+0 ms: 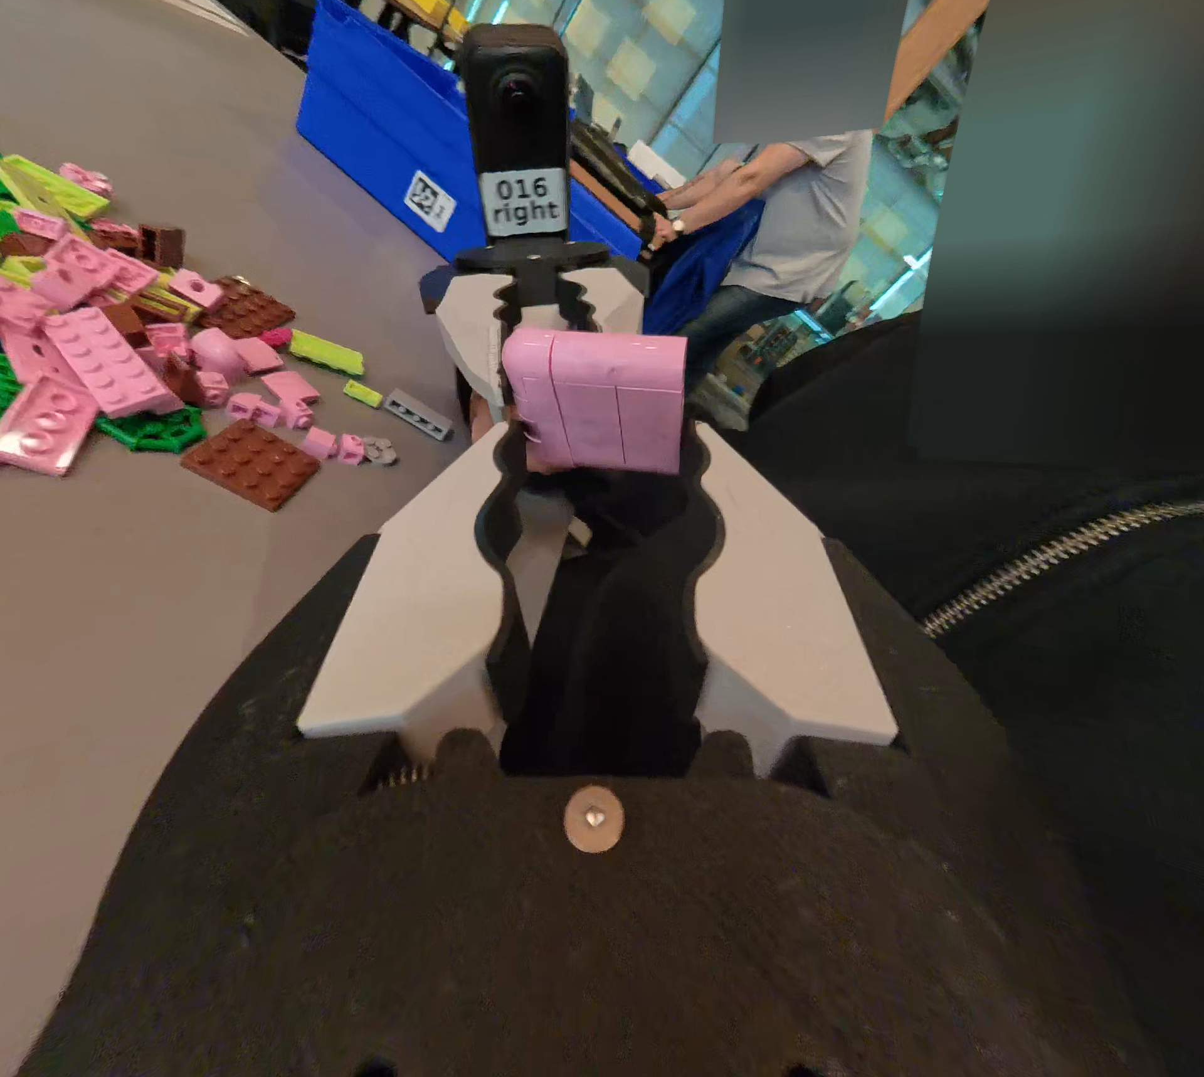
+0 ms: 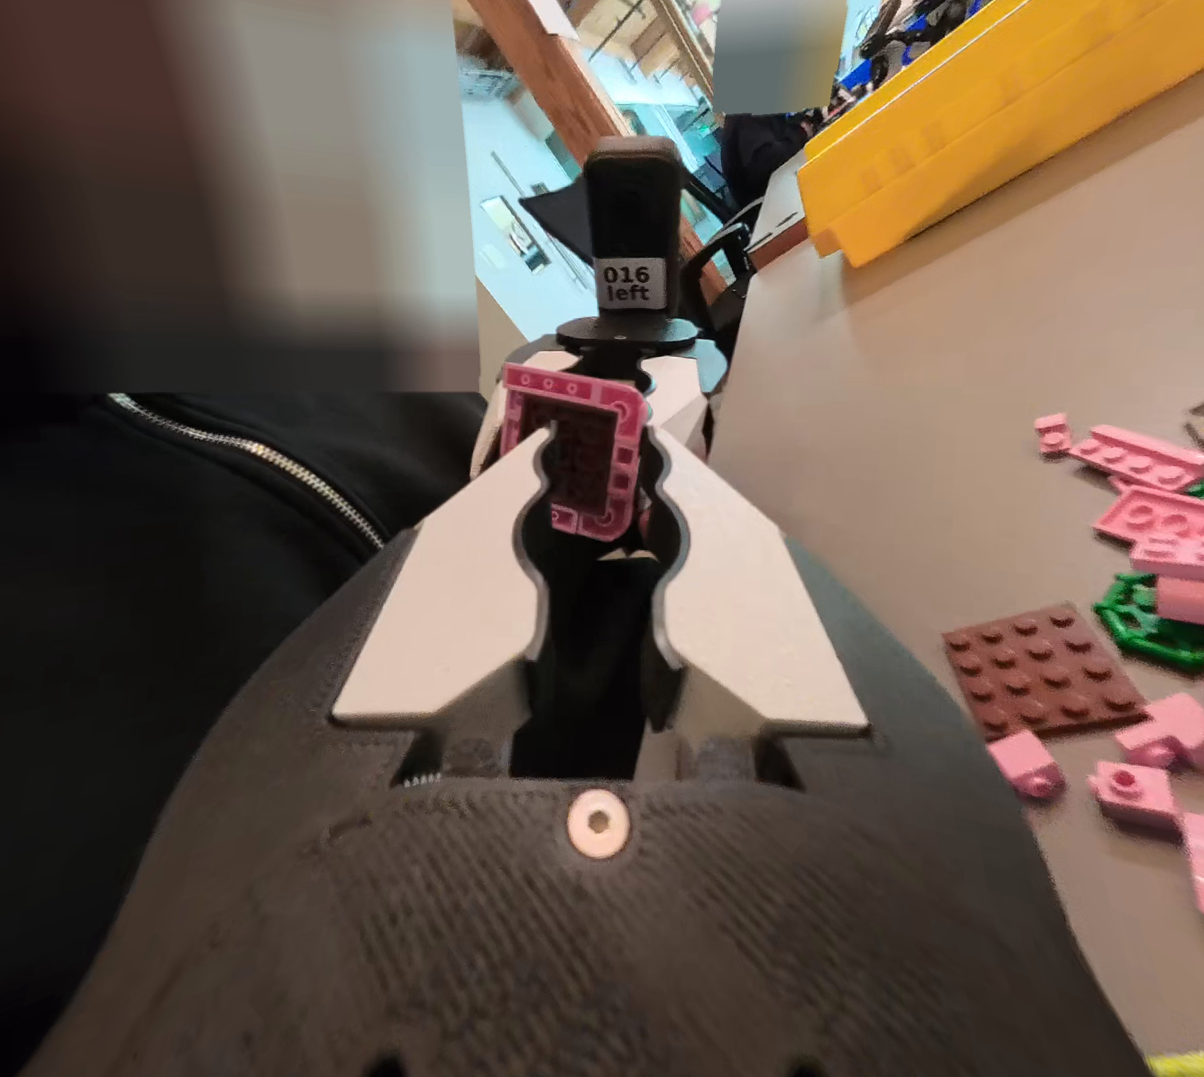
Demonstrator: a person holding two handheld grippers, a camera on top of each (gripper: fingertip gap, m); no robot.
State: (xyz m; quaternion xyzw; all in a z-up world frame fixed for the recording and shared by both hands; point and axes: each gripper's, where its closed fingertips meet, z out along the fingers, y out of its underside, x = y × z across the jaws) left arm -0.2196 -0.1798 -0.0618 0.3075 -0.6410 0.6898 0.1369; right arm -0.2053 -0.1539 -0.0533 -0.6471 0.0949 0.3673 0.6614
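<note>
My left gripper (image 1: pixel 599 439) is shut on a smooth pink brick assembly (image 1: pixel 606 394) and holds it in the air off the table's near edge. My right gripper (image 1: pixel 541 322) faces it and grips the assembly's far left side. In the right wrist view the right gripper (image 2: pixel 596 433) is shut on the same assembly (image 2: pixel 619 479). There it shows a pink rim with rounded corners around a dark brown inside. The left gripper's grey fingers (image 2: pixel 677 394) show just behind it.
A pile of pink, brown and green bricks (image 1: pixel 98 329) lies on the grey table (image 1: pixel 195 589), with a brown studded plate (image 1: pixel 251 462) (image 2: pixel 1042 674) nearest. A blue bin (image 1: pixel 384 114) and a yellow bin (image 2: pixel 977 101) stand at the table's ends. A black zipped jacket (image 2: pixel 195 524) is close by. A person in a grey shirt (image 1: pixel 801 211) stands beyond. Both grippers' tips are close together, under 4 cm apart.
</note>
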